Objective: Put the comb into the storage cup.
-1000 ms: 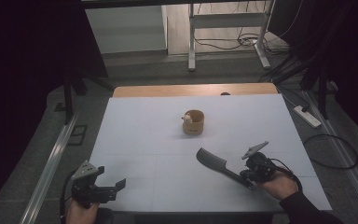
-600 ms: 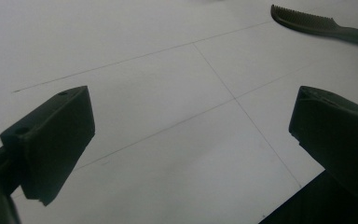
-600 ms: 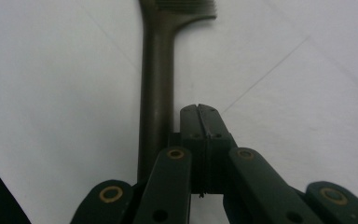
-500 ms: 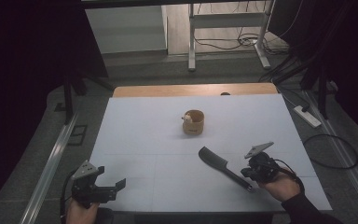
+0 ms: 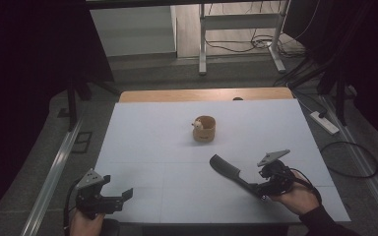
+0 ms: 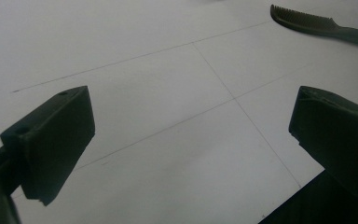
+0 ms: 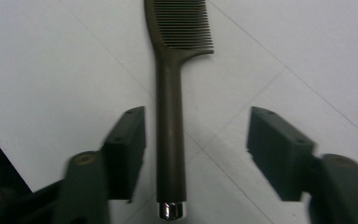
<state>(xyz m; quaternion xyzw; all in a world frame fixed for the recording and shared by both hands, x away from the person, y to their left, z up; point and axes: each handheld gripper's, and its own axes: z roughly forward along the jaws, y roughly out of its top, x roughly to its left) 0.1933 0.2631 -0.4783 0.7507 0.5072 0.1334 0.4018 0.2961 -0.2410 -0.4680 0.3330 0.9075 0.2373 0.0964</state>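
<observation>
Since a second ago the comb (image 5: 232, 174) has slid a little toward the near right of the table (image 5: 147, 147), and the right gripper (image 7: 196, 151) has just been opening its jaws, letting go of the handle they had clamped.

The comb now lies flat on the white sheet, toothed end pointing up and left toward the middle of the table, handle running down to the right gripper. In the right gripper view the handle lies between the two jaws, just beside the left one and well clear of the right one, its shiny metal cap at the bottom edge. Neither pad presses on it; the jaws stand about half open with the comb loose between them.

The right hand (image 5: 299, 195) rests at the near right corner, gripper low over the sheet. Farther up the table, near its middle and well apart from the comb, stands a small round wooden cup (image 5: 204, 130) with something pale inside at its left rim.

The left gripper (image 5: 109, 199) sits at the near left edge, unmoved, held in the left hand (image 5: 86, 223). Its jaws are wide open and hold nothing; in the left gripper view bare sheet lies between them, with the comb far off at the upper right.
</observation>
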